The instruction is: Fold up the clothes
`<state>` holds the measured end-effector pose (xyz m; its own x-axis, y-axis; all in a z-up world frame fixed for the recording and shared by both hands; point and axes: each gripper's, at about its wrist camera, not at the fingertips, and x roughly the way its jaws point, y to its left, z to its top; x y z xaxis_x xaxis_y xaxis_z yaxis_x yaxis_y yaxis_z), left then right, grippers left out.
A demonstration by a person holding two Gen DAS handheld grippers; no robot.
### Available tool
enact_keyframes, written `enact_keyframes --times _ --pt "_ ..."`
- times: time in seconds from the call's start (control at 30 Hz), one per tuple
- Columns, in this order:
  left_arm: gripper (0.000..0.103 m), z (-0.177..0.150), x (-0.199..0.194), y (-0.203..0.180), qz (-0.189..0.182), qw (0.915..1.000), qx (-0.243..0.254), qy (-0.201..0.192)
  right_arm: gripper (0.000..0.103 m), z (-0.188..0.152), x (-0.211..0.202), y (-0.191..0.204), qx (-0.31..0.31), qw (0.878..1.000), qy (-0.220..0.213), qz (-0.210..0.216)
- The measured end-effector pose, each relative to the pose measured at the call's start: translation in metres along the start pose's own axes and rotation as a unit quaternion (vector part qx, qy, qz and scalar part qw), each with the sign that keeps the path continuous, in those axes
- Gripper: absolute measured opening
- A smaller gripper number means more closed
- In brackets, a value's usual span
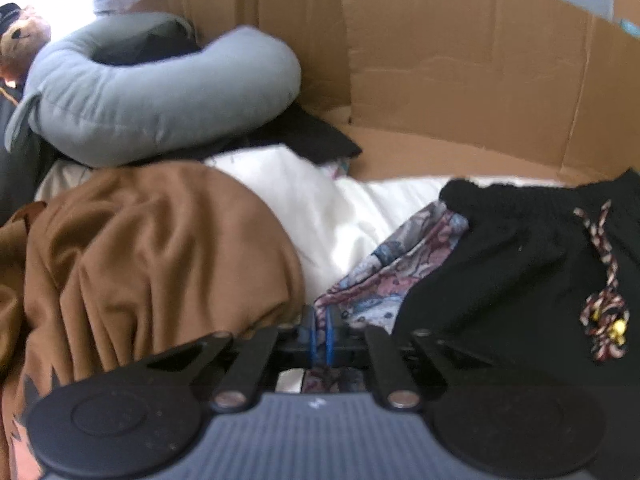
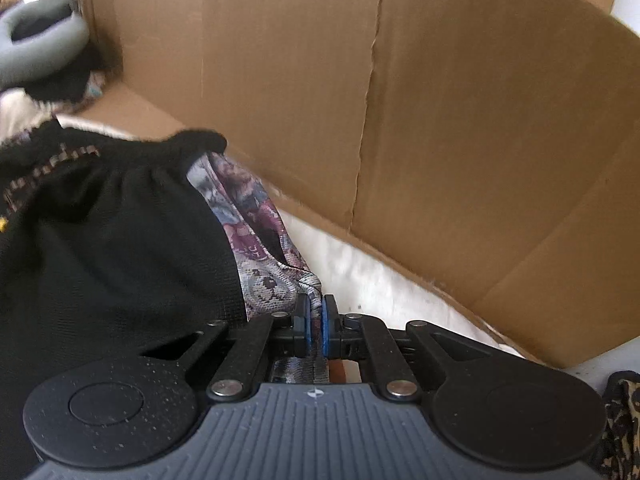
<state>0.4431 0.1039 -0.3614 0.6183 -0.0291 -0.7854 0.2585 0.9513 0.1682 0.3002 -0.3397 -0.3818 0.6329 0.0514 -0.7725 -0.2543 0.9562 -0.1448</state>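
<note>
**Both grippers pinched on the patterned cloth**

The left gripper (image 1: 322,322) has its blue pads closed tight on an edge of the patterned cloth (image 1: 394,268), which runs up from the jaws between the brown garment (image 1: 152,248) on one side and the black shorts (image 1: 520,264) on the other. The right gripper (image 2: 315,314) is likewise clamped shut on a bunched corner of the same patterned cloth (image 2: 256,216), at the far side of the black shorts (image 2: 108,240).

The shorts lie flat over the patterned cloth, waistband away from the cameras, with a braided drawstring (image 1: 604,280) trailing down the front. Beneath everything is a white sheet (image 1: 344,208). Cardboard panels (image 2: 460,120) stand along the back and right of the work area. Further left sit a grey curved pillow (image 1: 160,92) resting on dark clothes, and a teddy bear (image 1: 20,40) at the edge. A leopard-print fabric (image 2: 620,420) shows at the lower right of the right wrist view.
</note>
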Motion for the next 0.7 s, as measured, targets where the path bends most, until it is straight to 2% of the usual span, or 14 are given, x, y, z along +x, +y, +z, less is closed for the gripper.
enact_keyframes --times 0.07,0.13,0.17,0.2,0.23,0.27,0.33,0.47,0.63,0.7 --pt "0.008 0.001 0.005 -0.005 0.001 0.9999 0.005 0.012 0.006 -0.001 0.008 0.001 0.001 1.000 0.012 0.005" --pt "0.015 0.005 0.004 -0.004 -0.006 0.9998 -0.014 0.014 0.009 0.002 0.009 -0.006 0.027 0.999 0.013 0.025" --pt "0.018 0.007 0.001 -0.002 -0.016 0.9995 -0.025 0.010 0.013 0.003 0.007 -0.011 0.044 0.998 0.010 0.037" --pt "0.025 0.008 -0.002 -0.002 -0.022 0.9994 -0.027 0.003 0.016 0.004 0.004 -0.017 0.059 0.997 0.002 0.046" --pt "0.029 0.010 -0.005 -0.002 -0.026 0.9994 -0.023 -0.006 0.029 0.005 0.001 -0.021 0.067 0.996 -0.009 0.050" --pt "0.029 0.011 -0.009 -0.003 -0.030 0.9992 -0.020 -0.015 0.034 0.005 -0.001 -0.024 0.074 0.996 -0.020 0.053" --pt "0.031 0.014 -0.010 -0.006 -0.029 0.9993 -0.012 -0.020 0.034 0.007 -0.001 -0.030 0.089 0.994 -0.028 0.062" --pt "0.032 0.021 -0.001 -0.013 -0.029 0.9994 -0.012 -0.015 0.035 0.012 0.013 -0.031 0.095 0.993 -0.015 0.069" --pt "0.032 0.023 0.017 -0.019 -0.032 0.9994 -0.009 0.003 0.034 0.017 0.035 -0.024 0.099 0.992 -0.002 0.079" --pt "0.029 0.024 0.023 -0.023 -0.037 0.9992 -0.006 0.012 0.033 0.017 0.042 -0.020 0.097 0.992 0.002 0.082"
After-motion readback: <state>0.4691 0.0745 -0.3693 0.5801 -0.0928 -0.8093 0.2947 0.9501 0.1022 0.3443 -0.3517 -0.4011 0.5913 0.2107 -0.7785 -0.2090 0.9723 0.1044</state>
